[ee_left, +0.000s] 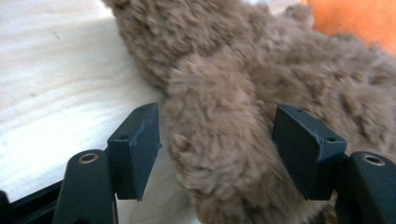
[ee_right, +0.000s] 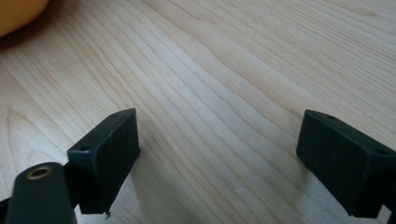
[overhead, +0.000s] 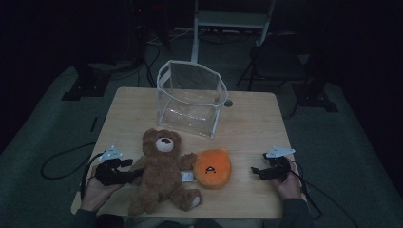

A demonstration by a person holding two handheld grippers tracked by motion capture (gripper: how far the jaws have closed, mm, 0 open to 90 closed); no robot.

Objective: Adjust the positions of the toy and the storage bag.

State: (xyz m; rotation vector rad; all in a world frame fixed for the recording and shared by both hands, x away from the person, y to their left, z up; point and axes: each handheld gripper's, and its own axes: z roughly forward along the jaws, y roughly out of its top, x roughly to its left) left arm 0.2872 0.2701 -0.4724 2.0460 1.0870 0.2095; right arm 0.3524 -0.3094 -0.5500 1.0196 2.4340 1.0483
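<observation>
While the clear bag is standing open-topped at the table's far side (nothing showing inside), the left gripper is straddling the teddy bear's arm, unclamped; the right gripper is gaping over bare wood, dim room around.

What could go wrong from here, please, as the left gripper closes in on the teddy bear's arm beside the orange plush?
1. The left gripper straddles only the teddy bear by one fluffy arm, jaws open; a grip on loose fur may slip, or the bear may dangle.
2. The orange plush lies against the bear's other arm, so lifting may drag it.
3. The clear bag looks light and could tip when the bear goes in.
</observation>
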